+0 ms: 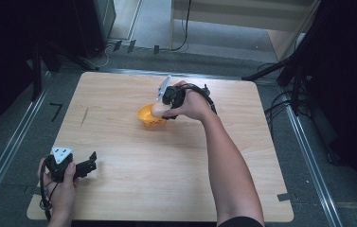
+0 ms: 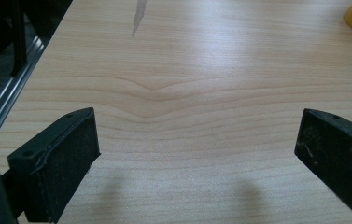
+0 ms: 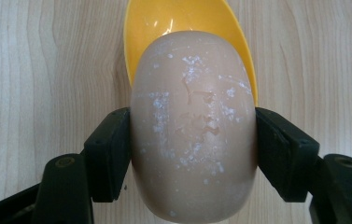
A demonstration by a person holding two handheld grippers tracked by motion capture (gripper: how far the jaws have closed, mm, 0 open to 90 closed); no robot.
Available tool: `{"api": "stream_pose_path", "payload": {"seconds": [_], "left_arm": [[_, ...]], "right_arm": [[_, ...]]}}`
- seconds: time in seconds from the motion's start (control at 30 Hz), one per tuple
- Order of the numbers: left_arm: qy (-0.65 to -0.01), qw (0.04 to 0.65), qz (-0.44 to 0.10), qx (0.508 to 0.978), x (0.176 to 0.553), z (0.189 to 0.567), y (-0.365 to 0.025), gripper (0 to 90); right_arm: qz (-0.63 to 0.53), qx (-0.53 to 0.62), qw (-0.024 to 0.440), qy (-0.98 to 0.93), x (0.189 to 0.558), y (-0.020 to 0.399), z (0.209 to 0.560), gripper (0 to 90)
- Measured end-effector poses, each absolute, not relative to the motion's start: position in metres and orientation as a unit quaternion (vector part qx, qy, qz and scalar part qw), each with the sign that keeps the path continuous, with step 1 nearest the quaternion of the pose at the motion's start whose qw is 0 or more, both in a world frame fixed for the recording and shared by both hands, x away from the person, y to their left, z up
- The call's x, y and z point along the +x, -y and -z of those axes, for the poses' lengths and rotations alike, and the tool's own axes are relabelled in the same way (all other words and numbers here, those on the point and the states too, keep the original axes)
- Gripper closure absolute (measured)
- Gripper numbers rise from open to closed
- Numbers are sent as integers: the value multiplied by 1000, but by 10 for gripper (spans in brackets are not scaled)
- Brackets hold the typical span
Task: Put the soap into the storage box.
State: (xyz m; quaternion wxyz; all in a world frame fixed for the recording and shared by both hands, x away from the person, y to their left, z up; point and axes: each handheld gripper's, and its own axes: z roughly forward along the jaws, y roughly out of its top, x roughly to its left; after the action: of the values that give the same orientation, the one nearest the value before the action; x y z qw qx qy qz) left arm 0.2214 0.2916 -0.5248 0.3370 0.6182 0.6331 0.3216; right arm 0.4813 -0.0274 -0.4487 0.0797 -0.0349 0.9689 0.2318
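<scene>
The person's right forearm is stretching from the near edge diagonally up toward the middle of the wooden table (image 1: 119, 198), the wrist bending left so that the right gripper (image 1: 163, 109) is pointing leftward and down. Its two black jaws are pressing on either side of a pale, egg-shaped object (image 3: 193, 126), whose surface is scuffed with whitish specks. The egg is hanging directly over a small yellow bowl (image 3: 164, 23), which is sitting on the table slightly far of centre; whether the egg is touching the bowl's inside cannot be told from these views.

The left hand (image 1: 62, 187) is resting at the near left corner, its fingers wrapping the body of the left gripper (image 1: 91, 163), which is pointing right and slightly away across the tabletop. In the left gripper view its jaws are standing wide apart with nothing but bare wood between them, and the yellow bowl is peeking in at the far right corner.

Around the bowl the tabletop is lying open on every side: a broad stretch of wood to the left, another to the right reaching the rounded far right corner, and a wide band between the bowl and the near edge. A metal rail (image 1: 5, 151) is running along the floor just left of the table, and dark stands and cables (image 1: 280, 101) are crowding the far right.
</scene>
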Motion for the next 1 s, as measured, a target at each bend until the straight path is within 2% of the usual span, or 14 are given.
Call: {"api": "stream_pose_path", "payload": {"seconds": [0.2,0.47,1.0], "left_arm": [[-634,340,-321,616,221,525,-292,1],[-634,340,-319,617,221,525,-293,1],[-634,337,-319,619,221,525,-292,1]], "right_arm": [[-224,-36,72,-971,484,17,450,330],[-214,-47,84,-972,486,7,447,330],[-172,-31,60,-983,486,-1,450,329]]}}
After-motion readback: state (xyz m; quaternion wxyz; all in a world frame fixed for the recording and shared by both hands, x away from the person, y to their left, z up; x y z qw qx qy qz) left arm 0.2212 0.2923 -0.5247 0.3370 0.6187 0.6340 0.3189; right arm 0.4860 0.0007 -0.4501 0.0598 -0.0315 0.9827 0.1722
